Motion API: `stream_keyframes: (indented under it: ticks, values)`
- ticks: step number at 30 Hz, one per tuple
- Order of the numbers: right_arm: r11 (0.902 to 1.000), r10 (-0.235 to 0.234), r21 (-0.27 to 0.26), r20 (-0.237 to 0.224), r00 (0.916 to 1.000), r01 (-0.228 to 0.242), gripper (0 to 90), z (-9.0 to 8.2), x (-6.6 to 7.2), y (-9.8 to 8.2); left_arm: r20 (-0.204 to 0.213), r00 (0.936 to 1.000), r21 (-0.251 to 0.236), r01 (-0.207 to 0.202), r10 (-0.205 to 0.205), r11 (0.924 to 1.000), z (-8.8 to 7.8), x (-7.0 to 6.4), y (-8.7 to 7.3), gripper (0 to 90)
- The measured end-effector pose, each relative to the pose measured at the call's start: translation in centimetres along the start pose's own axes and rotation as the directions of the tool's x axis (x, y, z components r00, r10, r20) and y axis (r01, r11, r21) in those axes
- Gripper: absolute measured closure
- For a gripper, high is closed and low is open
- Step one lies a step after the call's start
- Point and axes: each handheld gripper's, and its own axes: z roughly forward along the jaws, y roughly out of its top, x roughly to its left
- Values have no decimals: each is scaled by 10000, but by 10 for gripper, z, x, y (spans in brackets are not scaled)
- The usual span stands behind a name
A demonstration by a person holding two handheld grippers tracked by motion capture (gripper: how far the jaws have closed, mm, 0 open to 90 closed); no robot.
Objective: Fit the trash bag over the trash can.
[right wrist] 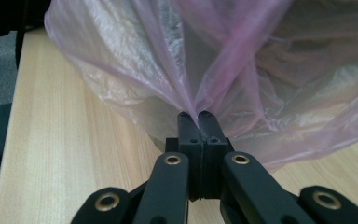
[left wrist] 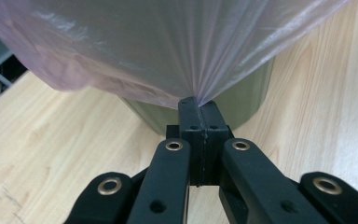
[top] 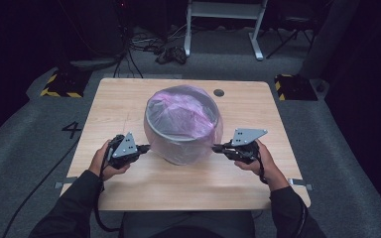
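A round grey bin [top: 178,148] stands in the middle of the wooden table, lined with a thin pink plastic bag [top: 181,111] that folds over its rim and down the sides. My left gripper [top: 146,147] is at the bin's left side, shut on the bag's hem [left wrist: 196,97], which stretches taut into its jaws. At the bin's right side my right gripper [top: 217,147] is shut on a gathered pinch of the bag [right wrist: 196,112]. The bin's grey wall [left wrist: 251,100] shows below the film in the left gripper view.
The wooden table [top: 129,99] has a small round cable hole [top: 219,92] behind the bin. Beyond the table lie grey floor, cables, a white desk frame [top: 223,25] and yellow-black striped blocks [top: 59,84] at both sides.
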Motion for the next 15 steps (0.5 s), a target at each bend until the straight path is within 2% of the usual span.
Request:
stream_keyframes:
  ticks: [3,5,7,10,12,13,14,15]
  values:
    - [9996,138,246,-12,9999,-138,900,6,-2,-6,-105,9999,482,72,-67,9988,11,1,-8,900]
    - [9989,280,365,-30,9996,-279,900,10,-4,-10,-203,9991,634,388,-375,9972,16,5,-14,900]
    - [9980,499,391,146,9986,-504,900,12,-7,-14,-179,9976,544,679,-670,9962,16,9,-18,900]
    - [9979,568,298,164,9983,-572,892,11,-7,-16,-262,9969,642,764,-748,9950,13,10,-21,900]
    - [9975,643,258,383,9972,-653,830,10,-8,-17,-68,9966,652,822,-820,9945,11,10,-24,900]
    - [9969,754,205,501,9959,-765,743,9,-8,-18,-51,9961,602,884,-882,9943,10,10,-26,900]
    - [9956,935,49,670,9934,-940,721,7,-9,-19,-132,9955,527,949,-944,9941,8,10,-28,895]
    - [9959,898,-134,600,9942,-891,702,3,-9,-19,-237,9927,496,1192,-1182,9916,5,11,-31,830]
